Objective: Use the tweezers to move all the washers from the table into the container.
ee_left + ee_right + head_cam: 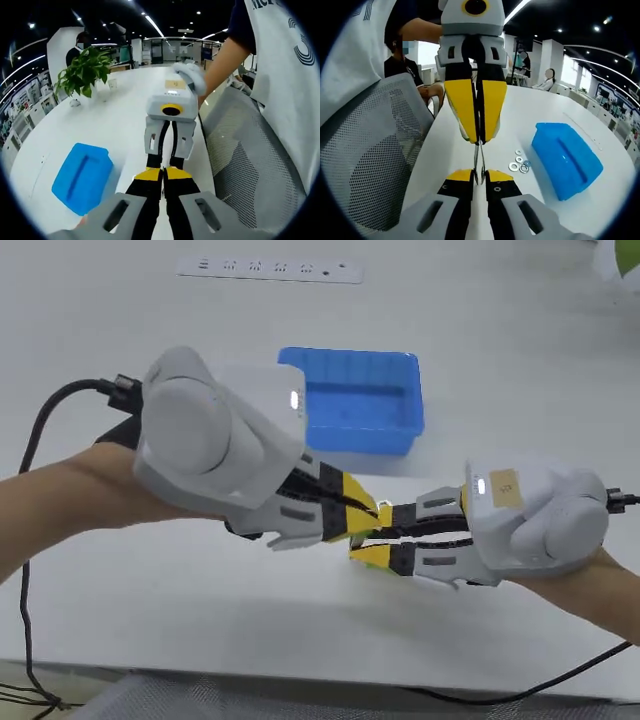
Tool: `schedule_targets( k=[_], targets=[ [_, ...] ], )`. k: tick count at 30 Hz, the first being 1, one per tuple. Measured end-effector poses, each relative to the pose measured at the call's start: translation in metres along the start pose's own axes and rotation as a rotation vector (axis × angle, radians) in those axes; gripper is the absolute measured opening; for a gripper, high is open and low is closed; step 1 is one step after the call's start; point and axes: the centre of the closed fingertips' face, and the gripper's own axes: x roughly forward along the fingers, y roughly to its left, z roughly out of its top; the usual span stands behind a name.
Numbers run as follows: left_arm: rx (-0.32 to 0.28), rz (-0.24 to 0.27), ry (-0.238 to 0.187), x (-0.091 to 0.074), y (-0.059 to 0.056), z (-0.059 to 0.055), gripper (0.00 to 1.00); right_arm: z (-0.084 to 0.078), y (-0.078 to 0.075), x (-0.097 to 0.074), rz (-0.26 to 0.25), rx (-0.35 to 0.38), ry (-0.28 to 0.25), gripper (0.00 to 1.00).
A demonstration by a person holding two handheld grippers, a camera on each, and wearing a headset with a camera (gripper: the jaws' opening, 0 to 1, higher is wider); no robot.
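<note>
Right gripper (479, 176) has its jaws pressed together on the lower end of the tweezers (479, 157), a thin metal pair that runs straight up from its yellow tips. The left gripper (162, 174) faces it head on from the opposite side, and its yellow jaws are likewise closed on the other end of the tweezers, so the two grippers meet almost tip to tip with the tool clamped between them. In the head view they come together above the near part of the tabletop (535, 115), the left one reaching in from the left and the right one from the right.

The washers (519, 163) lie in a small cluster on the tabletop, close together, just beside the near side of the container (567, 159) and apart from both grippers. The container is a blue rectangular tray standing flat on the tabletop, farther from the person than the grippers.

A white power strip (270, 268) lies along the far edge of the tabletop, well beyond the container. A black cable (40, 430) loops away from the left gripper toward the near left. A grey mesh chair (375, 160) stands at the near edge, and a potted green plant (82, 70) sits at the right end of the tabletop.
</note>
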Motion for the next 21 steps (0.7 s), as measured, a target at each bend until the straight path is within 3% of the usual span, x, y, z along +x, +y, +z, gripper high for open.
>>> schedule_targets(
  k=[9, 12, 21],
  targets=[
    [-0.003, -0.002, -0.002, -0.0022, -0.0007, -0.0018, 0.05, 0.0015, 0.0036, 0.0045, 0.045, -0.014, 0.008, 0.07],
    [0.084, 0.012, -0.019, -0.0016, 0.0005, -0.0001, 0.05, 0.0012, 0.0027, 0.0040, 0.050, -0.006, 0.004, 0.06],
    [0.066, -0.008, -0.015, -0.0075, -0.0006, -0.0047, 0.05, 0.0026, 0.0040, 0.0064, 0.073, -0.017, 0.000, 0.06]
  ],
)
